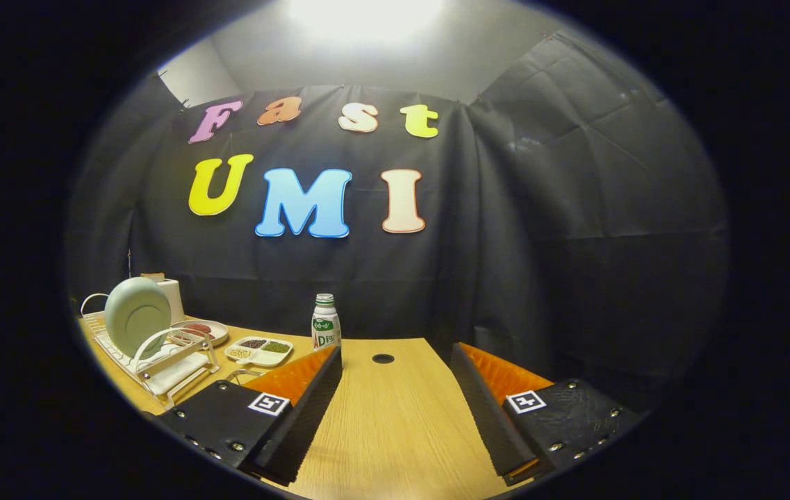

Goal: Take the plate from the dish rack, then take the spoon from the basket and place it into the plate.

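One pale green plate (136, 314) stands on edge in the white dish rack (158, 361) at the table's (395, 417) left edge, slotted upright to drain so its face points at us, while the gripper (397, 389) hangs spread wide, holding nothing, well right of it.

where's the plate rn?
In the gripper view the pale green plate stands on edge in the white dish rack, far off to the left of the open gripper, beside the divided snack tray.
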The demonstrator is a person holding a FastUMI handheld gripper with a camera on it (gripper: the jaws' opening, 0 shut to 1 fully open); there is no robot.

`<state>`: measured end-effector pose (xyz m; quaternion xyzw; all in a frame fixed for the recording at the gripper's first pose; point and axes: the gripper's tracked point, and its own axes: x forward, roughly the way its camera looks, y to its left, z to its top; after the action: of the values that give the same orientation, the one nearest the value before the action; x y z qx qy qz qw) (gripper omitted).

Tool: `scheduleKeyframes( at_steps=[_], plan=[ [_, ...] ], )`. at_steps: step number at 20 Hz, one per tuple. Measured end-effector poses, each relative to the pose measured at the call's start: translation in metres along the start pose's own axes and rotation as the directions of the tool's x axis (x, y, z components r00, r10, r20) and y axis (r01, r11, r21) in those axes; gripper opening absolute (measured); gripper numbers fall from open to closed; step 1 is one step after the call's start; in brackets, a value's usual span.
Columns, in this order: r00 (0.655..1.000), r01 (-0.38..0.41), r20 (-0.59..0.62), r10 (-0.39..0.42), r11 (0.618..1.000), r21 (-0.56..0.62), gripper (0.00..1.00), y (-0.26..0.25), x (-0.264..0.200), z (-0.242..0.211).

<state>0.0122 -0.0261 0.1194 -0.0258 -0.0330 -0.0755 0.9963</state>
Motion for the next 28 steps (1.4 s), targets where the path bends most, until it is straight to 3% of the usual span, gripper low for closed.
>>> scheduleKeyframes(
  at_steps=[5, 13, 20, 28],
  plan=[
    [0.999, -0.035, -0.027, 0.034, 0.999, -0.015, 0.97, 0.037, -0.045, 0.043],
    [0.988, -0.143, -0.052, 0.144, 0.989, 0.030, 0.98, 0.151, -0.085, 0.087],
    [0.985, -0.152, -0.077, 0.156, 0.987, 0.049, 0.98, 0.265, -0.055, 0.101],
    [0.971, -0.137, -0.181, 0.156, 0.984, 0.112, 0.98, 0.352, -0.004, 0.065]
  ],
)
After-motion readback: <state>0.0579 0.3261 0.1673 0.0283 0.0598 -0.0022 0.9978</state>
